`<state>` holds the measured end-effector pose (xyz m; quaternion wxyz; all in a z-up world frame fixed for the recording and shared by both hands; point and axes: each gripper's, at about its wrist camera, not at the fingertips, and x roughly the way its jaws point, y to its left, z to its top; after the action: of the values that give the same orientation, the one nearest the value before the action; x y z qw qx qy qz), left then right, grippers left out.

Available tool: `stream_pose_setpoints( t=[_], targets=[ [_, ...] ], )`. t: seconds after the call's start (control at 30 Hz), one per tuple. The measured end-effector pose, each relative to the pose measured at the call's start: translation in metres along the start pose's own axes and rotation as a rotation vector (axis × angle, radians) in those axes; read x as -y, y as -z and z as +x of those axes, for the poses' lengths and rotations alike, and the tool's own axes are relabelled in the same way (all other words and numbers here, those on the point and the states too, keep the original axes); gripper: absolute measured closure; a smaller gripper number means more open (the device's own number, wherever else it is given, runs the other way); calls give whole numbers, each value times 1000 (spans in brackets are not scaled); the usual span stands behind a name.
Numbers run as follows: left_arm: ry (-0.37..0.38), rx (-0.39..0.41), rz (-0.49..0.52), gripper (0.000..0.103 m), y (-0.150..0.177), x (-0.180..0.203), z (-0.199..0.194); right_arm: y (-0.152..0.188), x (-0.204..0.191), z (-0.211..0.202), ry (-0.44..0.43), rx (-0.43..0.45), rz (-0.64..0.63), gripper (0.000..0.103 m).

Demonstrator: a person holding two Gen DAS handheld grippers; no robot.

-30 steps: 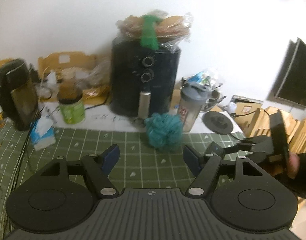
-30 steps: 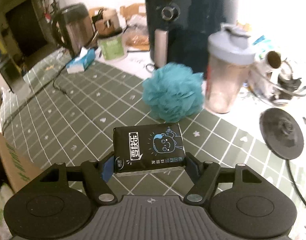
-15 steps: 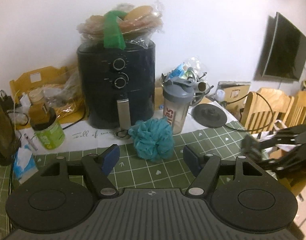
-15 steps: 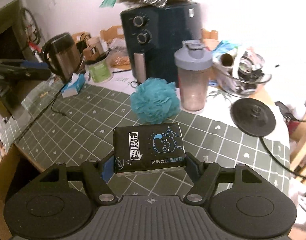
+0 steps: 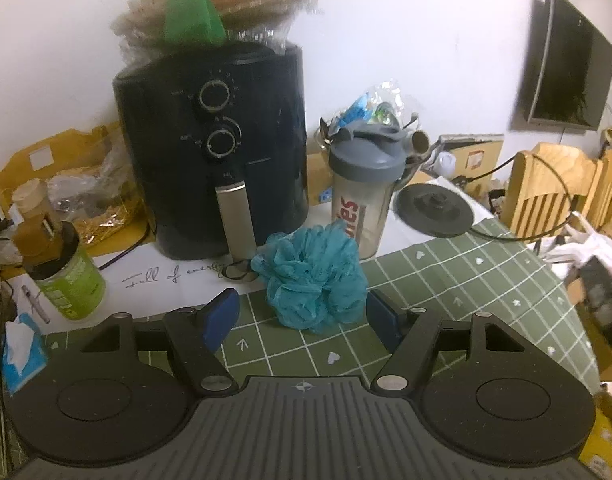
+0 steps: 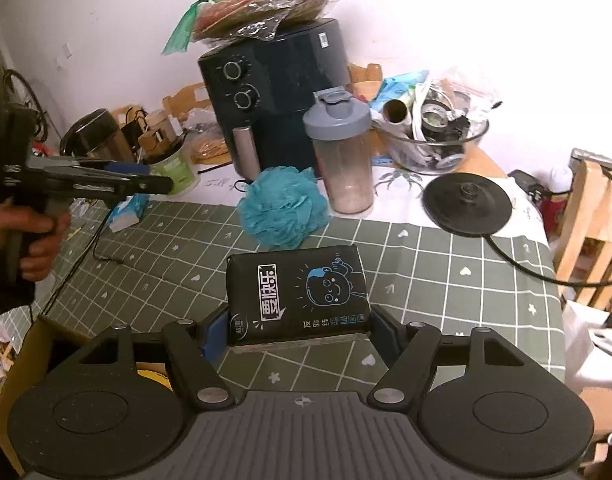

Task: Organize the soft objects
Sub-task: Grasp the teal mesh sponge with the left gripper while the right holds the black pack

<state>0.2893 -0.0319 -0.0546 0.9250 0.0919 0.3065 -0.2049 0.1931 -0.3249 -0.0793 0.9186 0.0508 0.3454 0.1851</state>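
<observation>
One black tissue pack point(image 6: 297, 294) sits clamped in the right tool point(image 6: 299, 330), low centre of frame. One teal bath pouf point(image 5: 312, 278) lies on the green checked surface point(image 5: 466, 280), mid-frame, ahead of the spread, empty left tool point(image 5: 301, 314). Behind stand one air fryer point(image 5: 213, 152) and one shaker bottle point(image 5: 364, 188).
</observation>
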Motion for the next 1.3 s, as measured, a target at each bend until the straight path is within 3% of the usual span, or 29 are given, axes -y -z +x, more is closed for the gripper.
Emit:
stream_pose_setpoints(
  t=[0.27, 0.63, 0.73, 0.8, 1.0, 1.3],
  targets=[
    [1, -52, 26, 34, 5, -6, 58, 6, -1, -10, 22, 14, 58, 29],
    [34, -62, 32, 35, 8, -12, 121, 23, 3, -26, 72, 22, 122, 29],
    [44, -81, 19, 45, 7, -12, 135, 28, 4, -29, 84, 19, 139, 29],
    [63, -105, 7, 62, 7, -12, 143, 30, 5, -31, 89, 16, 145, 29],
    [89, -161, -47, 96, 5, -14, 142, 32, 6, -38, 95, 23, 152, 29],
    [127, -142, -33, 99, 2, -12, 108, 24, 8, -38, 79, 55, 133, 29]
  ],
)
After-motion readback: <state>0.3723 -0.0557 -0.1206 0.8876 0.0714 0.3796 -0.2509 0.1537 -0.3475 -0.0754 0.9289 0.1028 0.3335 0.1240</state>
